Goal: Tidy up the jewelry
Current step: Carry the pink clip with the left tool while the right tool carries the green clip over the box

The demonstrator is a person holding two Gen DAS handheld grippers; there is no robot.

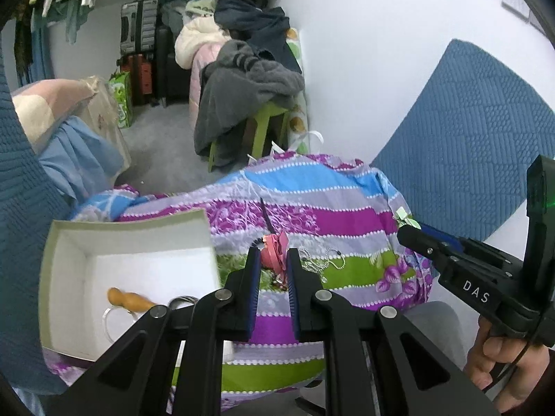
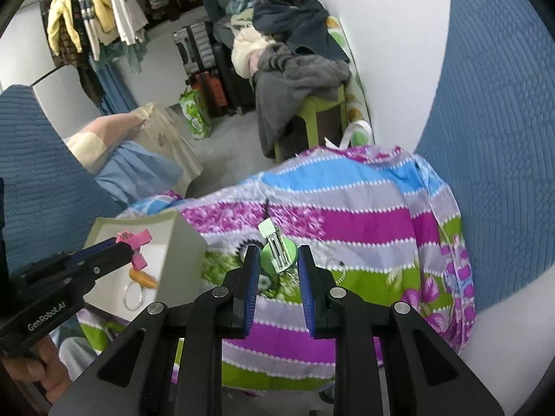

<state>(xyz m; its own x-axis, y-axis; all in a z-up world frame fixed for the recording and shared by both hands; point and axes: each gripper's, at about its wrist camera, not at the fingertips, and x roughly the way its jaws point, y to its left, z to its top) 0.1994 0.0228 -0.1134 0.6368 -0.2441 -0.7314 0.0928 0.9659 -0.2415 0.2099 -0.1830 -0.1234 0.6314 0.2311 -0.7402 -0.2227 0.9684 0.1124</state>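
My left gripper [image 1: 274, 253] is shut on a pink bow hair clip [image 1: 274, 248]; in the right wrist view the left gripper [image 2: 130, 248] holds the pink clip [image 2: 137, 242] over the open white box [image 2: 187, 242]. My right gripper [image 2: 275, 258] is shut on a green hair clip [image 2: 277, 251] with a metal clasp, above the cloth. The right gripper [image 1: 406, 232] shows in the left wrist view with the green clip [image 1: 404, 216] at its tip. The box [image 1: 131, 228] holds an orange piece [image 1: 128, 300] and rings. A silver chain [image 1: 322, 261] lies on the cloth.
A striped floral cloth [image 1: 340, 222] covers the work surface. Blue quilted cushions [image 1: 464, 138] flank it. Behind are a green stool [image 1: 263, 124] piled with clothes, suitcases, a green bag [image 2: 196, 112] and hanging garments.
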